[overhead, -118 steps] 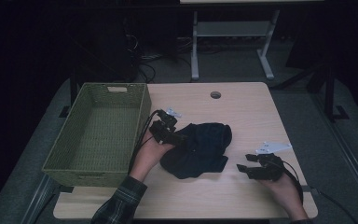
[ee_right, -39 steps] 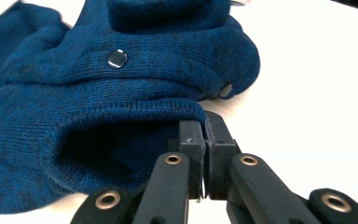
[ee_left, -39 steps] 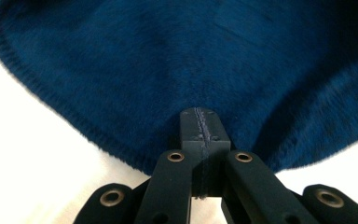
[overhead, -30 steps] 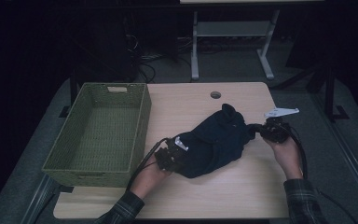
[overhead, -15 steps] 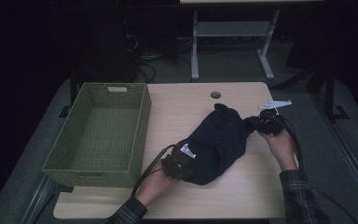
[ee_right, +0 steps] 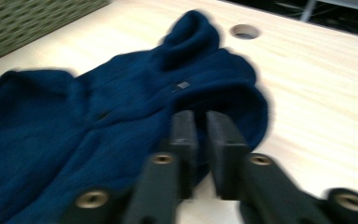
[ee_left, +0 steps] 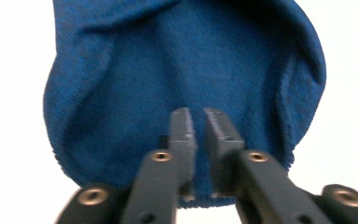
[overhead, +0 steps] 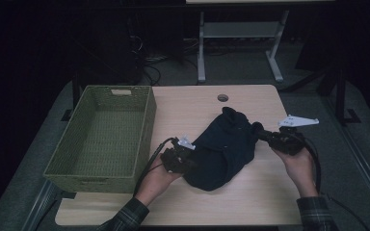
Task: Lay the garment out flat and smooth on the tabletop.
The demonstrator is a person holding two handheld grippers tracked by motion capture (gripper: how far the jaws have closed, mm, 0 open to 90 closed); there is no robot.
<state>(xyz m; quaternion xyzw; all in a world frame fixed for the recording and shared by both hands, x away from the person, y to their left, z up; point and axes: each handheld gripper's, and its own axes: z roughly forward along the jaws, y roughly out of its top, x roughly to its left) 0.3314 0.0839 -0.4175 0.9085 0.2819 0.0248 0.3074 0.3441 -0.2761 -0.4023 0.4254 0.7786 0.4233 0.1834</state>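
A dark blue knitted garment is being held at two ends on the light wooden tabletop, just right of a green woven basket that is seen from above to be standing at the tabletop's left side. In the high view the left hand-held gripper is being pressed against the garment's near-left end, while the right hand-held gripper is being held at its far-right edge; whether cloth is being pinched cannot be judged from there. In the left gripper view the jaws are being kept nearly together over the garment's edge, with fabric lying between them at the hem, so the cloth is being gripped. In the right gripper view the jaws are likewise being kept close together on a rolled fold of the garment; the picture is blurred, yet the fold is being clamped. A round cable hole is being shown beyond the garment there.
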